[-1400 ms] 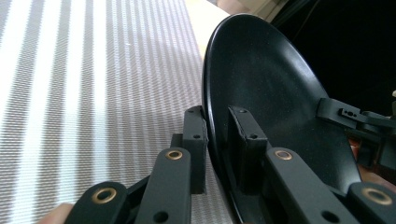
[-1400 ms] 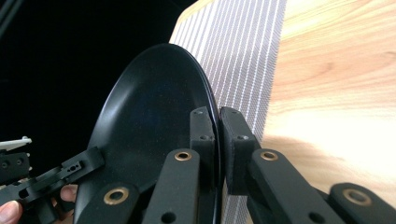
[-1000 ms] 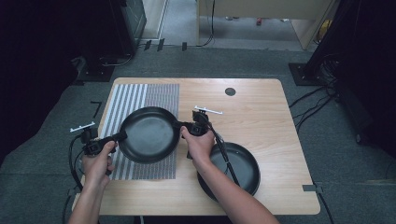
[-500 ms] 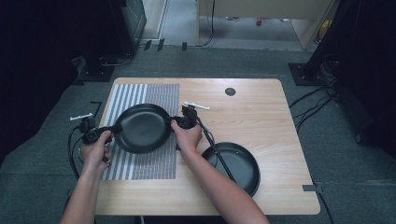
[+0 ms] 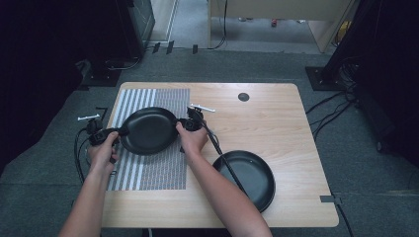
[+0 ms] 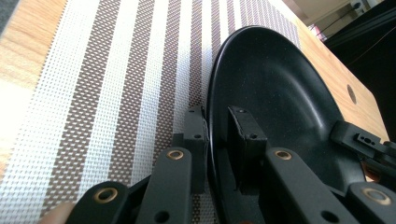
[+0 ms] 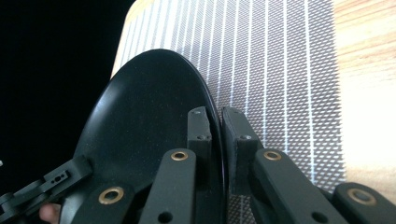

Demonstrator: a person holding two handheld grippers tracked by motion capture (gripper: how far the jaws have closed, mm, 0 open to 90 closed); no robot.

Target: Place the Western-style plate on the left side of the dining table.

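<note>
Jaws of both the left gripper [image 5: 114, 134] and right gripper [image 5: 184, 124] are pinching opposite rims of 1 black plate [image 5: 148, 129], which is hanging over the striped mat [image 5: 148, 170].

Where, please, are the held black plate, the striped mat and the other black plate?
held black plate [image 5: 148, 129], high view, its centre
striped mat [image 5: 153, 170], high view, bare near part
other black plate [image 5: 252, 175], high view, its inside

We note striped placemat [image 5: 148, 170] on wooden table [image 5: 276, 118], left part. 1 second black pan [image 5: 247, 177] near front right. Round grommet [image 5: 243, 97] near far edge.
</note>
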